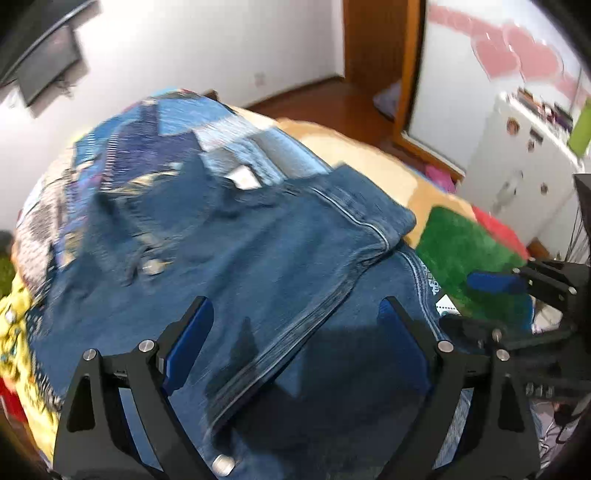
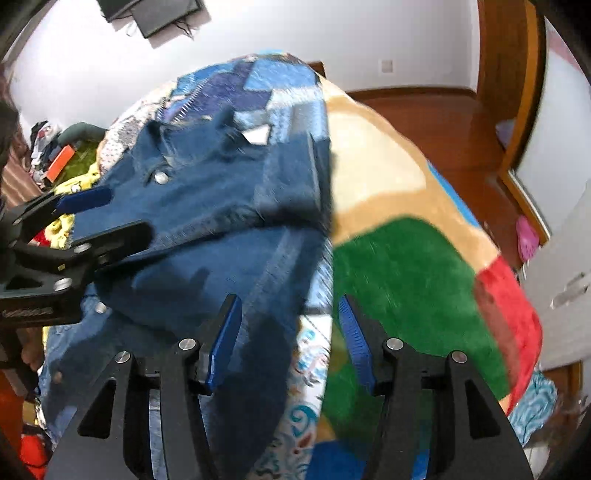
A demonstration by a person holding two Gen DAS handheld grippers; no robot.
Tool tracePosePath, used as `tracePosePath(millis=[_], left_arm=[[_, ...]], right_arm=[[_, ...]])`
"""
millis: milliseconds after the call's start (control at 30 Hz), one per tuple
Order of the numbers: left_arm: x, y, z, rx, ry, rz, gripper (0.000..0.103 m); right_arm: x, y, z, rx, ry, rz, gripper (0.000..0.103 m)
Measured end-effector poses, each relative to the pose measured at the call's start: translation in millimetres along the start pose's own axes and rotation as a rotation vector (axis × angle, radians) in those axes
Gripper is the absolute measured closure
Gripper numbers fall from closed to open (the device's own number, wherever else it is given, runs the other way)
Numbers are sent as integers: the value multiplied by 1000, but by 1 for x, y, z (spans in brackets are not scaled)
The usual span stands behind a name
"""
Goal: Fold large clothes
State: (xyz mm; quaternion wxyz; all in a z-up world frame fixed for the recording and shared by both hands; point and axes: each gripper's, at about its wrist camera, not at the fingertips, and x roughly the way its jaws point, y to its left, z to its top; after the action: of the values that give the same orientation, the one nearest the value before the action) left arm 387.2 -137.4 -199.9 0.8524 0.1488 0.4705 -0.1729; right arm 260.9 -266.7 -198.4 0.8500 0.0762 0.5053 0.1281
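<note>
Clearly the denim jacket [image 1: 236,236] on the bed [image 2: 417,266] is heavy, limp cloth; take it at a seamed edge. Left tool [image 1: 295,332] gapes empty; right tool [image 2: 291,332] is released too.

Denim jacket [image 1: 236,258]: spread on the bed [image 2: 373,155], over a patchwork quilt [image 2: 258,88] that shows beyond its collar end. Plush blanket [image 2: 413,266]: on the bed, just right of the jacket. Left tool [image 1: 295,314]: above the jacket's near part, nothing between its fingers. Right tool [image 2: 290,321]: above the jacket's right edge, beside the blanket. Wall-mounted screen [image 2: 155,11]: behind the bed. Cabinet [image 1: 517,166]: right of the bed, across the floor [image 2: 436,114].
</note>
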Motion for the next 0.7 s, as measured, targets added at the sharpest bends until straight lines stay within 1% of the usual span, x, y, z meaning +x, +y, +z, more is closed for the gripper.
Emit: tracePosePath(millis=[100,133,167,200,267,333,367,400,433,467,500,567,633,700], left_arm=[[34,-12,9,47,47,-5,12],[43,-13,12,47,64,-9,12],[57,-13,16,28,95,-30,12],[66,-13,18,13,110,-42,12],[77,-12,24,9,104,-37,12],[80,-10,28,2,92,-61,20],[78,-7,30,-25,77,-82,32],[74,-4,31,-46,55,-69,51],[68,-1,32,-65,32,-45,57],[63,2,33,-81,12,-37,66],[54,8,32,-107,-26,-39,80],[38,20,32,-151,-66,-38,92],[17,41,29,-213,-111,-49,93],[-6,61,23,-248,-153,-36,96]], right_arm=[[10,-2,-8,1,25,-19,52],[12,-4,-10,5,29,-16,52],[14,-6,-11,15,31,-11,51],[15,-9,-12,29,30,-4,50],[15,-13,-13,47,29,5,50],[15,-13,-13,58,25,7,50],[15,-13,-14,58,23,5,50],[15,-13,-13,57,23,1,50],[15,-12,-13,55,23,-2,49],[15,-12,-14,53,23,-4,49],[15,-11,-14,53,24,-6,49],[14,-11,-12,60,30,-9,49],[12,-10,-10,63,35,-15,49],[7,-8,-6,62,25,-15,49]])
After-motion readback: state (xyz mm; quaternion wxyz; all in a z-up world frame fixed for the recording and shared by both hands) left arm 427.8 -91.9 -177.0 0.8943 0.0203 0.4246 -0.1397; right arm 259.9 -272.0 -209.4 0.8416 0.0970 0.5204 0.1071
